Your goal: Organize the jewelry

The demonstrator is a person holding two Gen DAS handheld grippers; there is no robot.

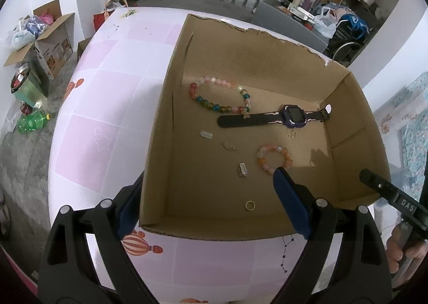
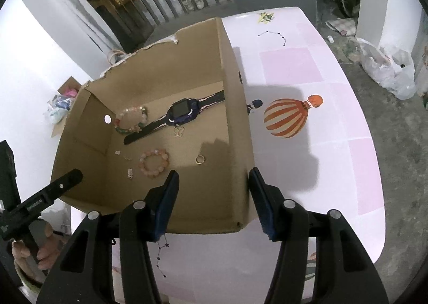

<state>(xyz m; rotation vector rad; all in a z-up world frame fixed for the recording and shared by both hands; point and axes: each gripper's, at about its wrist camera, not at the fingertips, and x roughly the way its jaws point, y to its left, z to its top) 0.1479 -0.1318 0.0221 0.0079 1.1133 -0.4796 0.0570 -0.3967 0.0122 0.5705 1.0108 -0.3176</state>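
My left gripper and right gripper hang over the near wall of the box, each with its fingers released and grasping nothing. The left fingers straddle the box's near-left corner; the right fingers straddle its near-right corner, one finger inside the wall, one outside. This reads as a survey pose before a pick, or a move to steady the box.

Inside the box, nearest the front wall, lies a gold ring. Farther in sit a small silver charm and a peach bracelet, with a second ring toward the right wall. Beyond these a chain scrap and another charm lie loose. The watch stretches flat across the middle, strap ends apart, and a multicoloured bracelet lies toward the back wall, touching the strap.

All pieces lie scattered on the box floor, so sorting appears barely begun. The box rests on the bench.
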